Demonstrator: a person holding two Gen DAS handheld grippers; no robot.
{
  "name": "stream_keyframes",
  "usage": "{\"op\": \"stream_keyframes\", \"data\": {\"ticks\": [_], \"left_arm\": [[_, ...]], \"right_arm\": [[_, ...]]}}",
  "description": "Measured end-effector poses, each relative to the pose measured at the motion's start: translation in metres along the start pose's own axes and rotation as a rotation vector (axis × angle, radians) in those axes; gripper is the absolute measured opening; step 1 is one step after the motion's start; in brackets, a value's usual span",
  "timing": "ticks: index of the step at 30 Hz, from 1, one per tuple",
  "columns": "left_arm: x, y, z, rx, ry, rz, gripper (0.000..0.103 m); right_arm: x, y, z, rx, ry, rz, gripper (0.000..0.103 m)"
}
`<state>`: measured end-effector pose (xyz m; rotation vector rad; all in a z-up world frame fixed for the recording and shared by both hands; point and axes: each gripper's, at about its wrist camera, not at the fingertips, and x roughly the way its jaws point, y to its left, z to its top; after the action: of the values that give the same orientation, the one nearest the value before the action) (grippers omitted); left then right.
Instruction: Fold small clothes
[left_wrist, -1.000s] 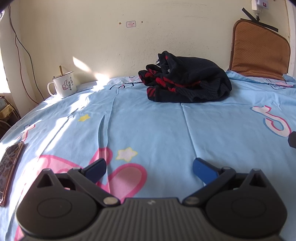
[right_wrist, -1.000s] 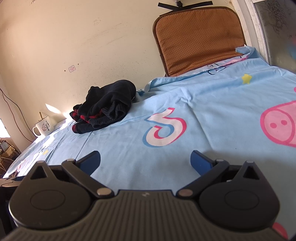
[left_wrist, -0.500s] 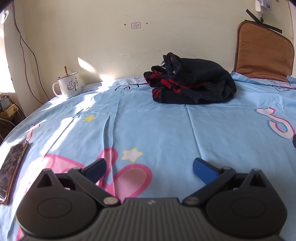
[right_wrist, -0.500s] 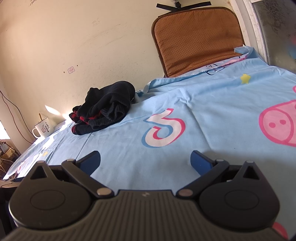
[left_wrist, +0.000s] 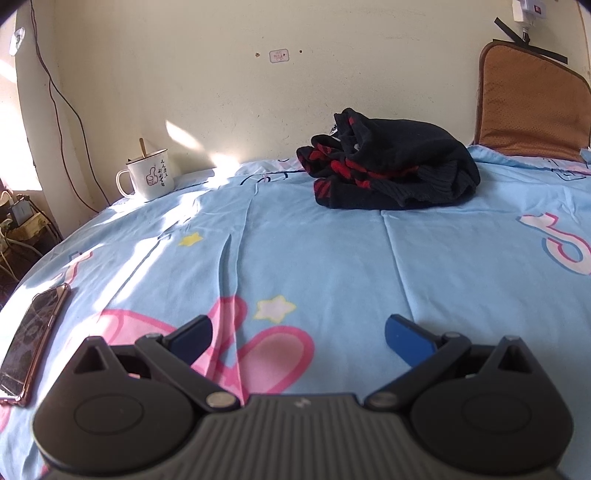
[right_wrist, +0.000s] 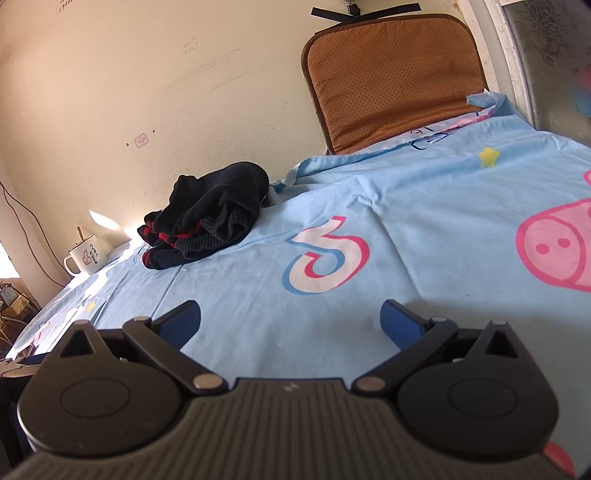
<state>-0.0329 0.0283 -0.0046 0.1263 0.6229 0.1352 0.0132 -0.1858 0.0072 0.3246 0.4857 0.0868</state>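
Far back on the bed (left_wrist: 332, 258), a crumpled black-and-red garment (left_wrist: 391, 173) is seen; the left hand-held gripper (left_wrist: 298, 334) and right hand-held gripper (right_wrist: 290, 319) are held spread apart, gripping nothing.

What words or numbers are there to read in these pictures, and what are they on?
"3": big pink and white numeral printed on the blue bedsheet.
Mug: thumbs-up drawing with small dark characters beside it, too small to read.
Wall sticker: tiny pink print, too blurred to read.
Faint pencil marks on the wall: unreadable.
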Motion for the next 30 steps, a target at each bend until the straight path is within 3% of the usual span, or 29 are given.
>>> {"op": "stream_keyframes", "data": {"ticks": [8,30], "left_arm": [[-0.004,-0.008,-0.002,0.053,-0.027,0.056,0.103],[-0.004,-0.015,-0.004,0.106,-0.036,0.082,0.103]], "right_arm": [[0.0,-0.001,0.0,-0.001,0.001,0.002,0.103],[0.0,-0.001,0.0,0.001,0.0,-0.001,0.103]]}}
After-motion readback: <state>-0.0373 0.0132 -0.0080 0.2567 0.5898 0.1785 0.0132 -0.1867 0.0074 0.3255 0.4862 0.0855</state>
